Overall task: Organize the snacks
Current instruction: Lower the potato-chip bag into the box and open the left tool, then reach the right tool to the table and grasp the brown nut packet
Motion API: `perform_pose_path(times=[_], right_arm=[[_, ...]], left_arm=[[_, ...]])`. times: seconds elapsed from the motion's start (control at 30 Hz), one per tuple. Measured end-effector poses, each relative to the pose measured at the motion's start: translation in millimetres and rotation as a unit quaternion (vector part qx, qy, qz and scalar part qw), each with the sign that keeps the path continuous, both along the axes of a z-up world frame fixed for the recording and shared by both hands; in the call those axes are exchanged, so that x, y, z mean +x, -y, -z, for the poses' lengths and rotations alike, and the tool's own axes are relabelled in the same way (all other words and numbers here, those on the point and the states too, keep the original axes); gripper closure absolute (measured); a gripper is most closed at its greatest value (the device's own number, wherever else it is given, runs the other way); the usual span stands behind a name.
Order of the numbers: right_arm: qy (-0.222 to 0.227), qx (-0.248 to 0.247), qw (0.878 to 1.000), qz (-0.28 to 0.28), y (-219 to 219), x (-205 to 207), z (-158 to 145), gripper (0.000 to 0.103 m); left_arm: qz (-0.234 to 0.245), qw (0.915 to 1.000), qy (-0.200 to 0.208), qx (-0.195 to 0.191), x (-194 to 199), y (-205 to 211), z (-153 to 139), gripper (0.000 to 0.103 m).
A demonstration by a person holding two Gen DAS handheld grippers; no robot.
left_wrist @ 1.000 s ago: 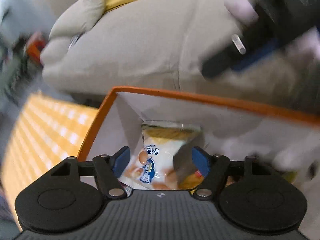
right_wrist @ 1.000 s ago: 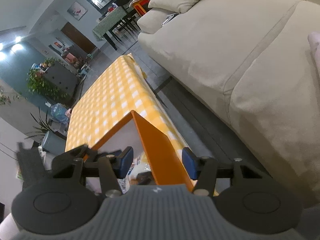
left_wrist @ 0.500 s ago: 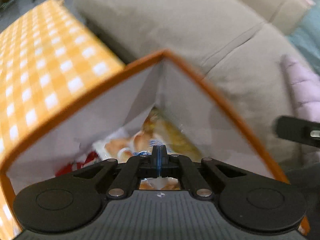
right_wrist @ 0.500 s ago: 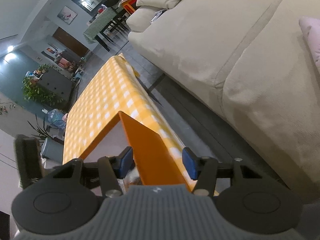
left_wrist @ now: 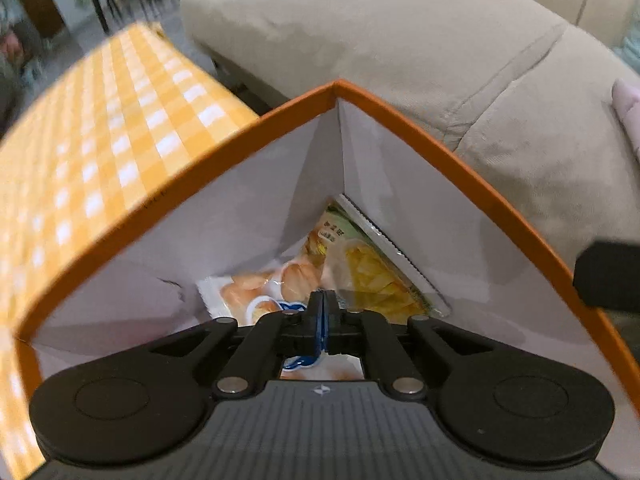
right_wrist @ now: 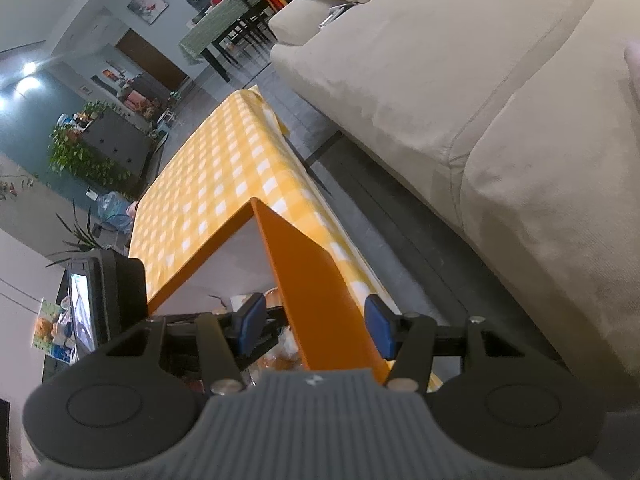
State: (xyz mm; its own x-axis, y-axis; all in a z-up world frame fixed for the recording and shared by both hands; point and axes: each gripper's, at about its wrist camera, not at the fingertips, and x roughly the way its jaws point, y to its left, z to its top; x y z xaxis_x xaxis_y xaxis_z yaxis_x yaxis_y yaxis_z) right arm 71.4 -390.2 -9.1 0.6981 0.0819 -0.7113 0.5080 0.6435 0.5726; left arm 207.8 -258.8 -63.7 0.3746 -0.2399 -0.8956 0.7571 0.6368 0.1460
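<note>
An orange box [left_wrist: 420, 132] with a white inside stands on the yellow checked table [left_wrist: 100, 148]. In its far corner lie a white snack packet printed with buns [left_wrist: 256, 292] and a yellow-green chip packet [left_wrist: 372, 268]. My left gripper [left_wrist: 322, 320] is shut with nothing between its pads, over the box's opening above the packets. My right gripper [right_wrist: 316, 328] is open, its blue pads either side of the box's orange wall [right_wrist: 308, 280] without touching it. The left gripper's body [right_wrist: 108, 292] shows at the left of the right wrist view.
A beige sofa [right_wrist: 480, 80] runs along the far side of the table, with a dark floor gap [right_wrist: 400, 240] between. The table's edge lies just right of the box. A dining table and plants stand far behind [right_wrist: 216, 36].
My left gripper closed from wide open, with no packet in it, and swung from facing the box's wall to its far corner. The right gripper stayed open astride the wall.
</note>
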Motion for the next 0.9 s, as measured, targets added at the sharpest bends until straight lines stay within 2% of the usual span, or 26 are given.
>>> perform_pose_path(times=[0.07,0.17,0.23,0.27,0.3,0.37,0.43,0.53,0.6,0.67,0.8,0.9], right_arm=[[0.001,-0.003,1.000,-0.001,1,-1,-1,0.048],[-0.004,-0.010,1.000,0.000,1,-3,-1,0.045],[-0.010,-0.017,1.000,0.000,1,-2,-1,0.045],[-0.012,-0.019,1.000,-0.001,1,-2,-2,0.045],[-0.013,-0.020,1.000,-0.001,1,-2,-2,0.044],[-0.020,-0.022,1.000,0.004,1,-2,-2,0.037],[-0.031,-0.034,0.999,0.005,-3,-1,-5,0.036],[-0.039,-0.049,0.998,-0.005,-9,-1,-10,0.028],[-0.044,-0.053,0.998,-0.012,-13,0,-12,0.014],[-0.057,-0.056,0.997,-0.025,-16,4,-13,0.005],[-0.073,-0.059,0.995,-0.035,-23,4,-15,0.003],[-0.101,-0.036,0.993,-0.048,-26,5,-16,0.003]], left_arm=[[0.003,0.9996,0.029,0.001,-13,1,-6,0.091],[0.005,0.9996,0.027,-0.006,-24,-4,-20,0.079],[-0.007,0.9992,0.040,-0.005,-29,-9,-31,0.061],[-0.012,0.9989,0.044,-0.003,-30,-10,-36,0.056],[-0.017,0.9989,0.044,-0.001,-33,-13,-40,0.048],[-0.028,0.9992,0.029,0.001,-37,-19,-50,0.042],[-0.049,0.9986,0.018,-0.006,-40,-25,-58,0.032],[-0.065,0.9977,0.001,-0.020,-37,-34,-68,0.027],[-0.054,0.9979,-0.014,-0.033,-44,-43,-76,0.027],[-0.054,0.9977,-0.018,-0.036,-54,-53,-86,0.026],[-0.065,0.9969,-0.011,-0.041,-75,-73,-104,0.024],[-0.082,0.9953,-0.011,-0.050,-89,-91,-114,0.024]])
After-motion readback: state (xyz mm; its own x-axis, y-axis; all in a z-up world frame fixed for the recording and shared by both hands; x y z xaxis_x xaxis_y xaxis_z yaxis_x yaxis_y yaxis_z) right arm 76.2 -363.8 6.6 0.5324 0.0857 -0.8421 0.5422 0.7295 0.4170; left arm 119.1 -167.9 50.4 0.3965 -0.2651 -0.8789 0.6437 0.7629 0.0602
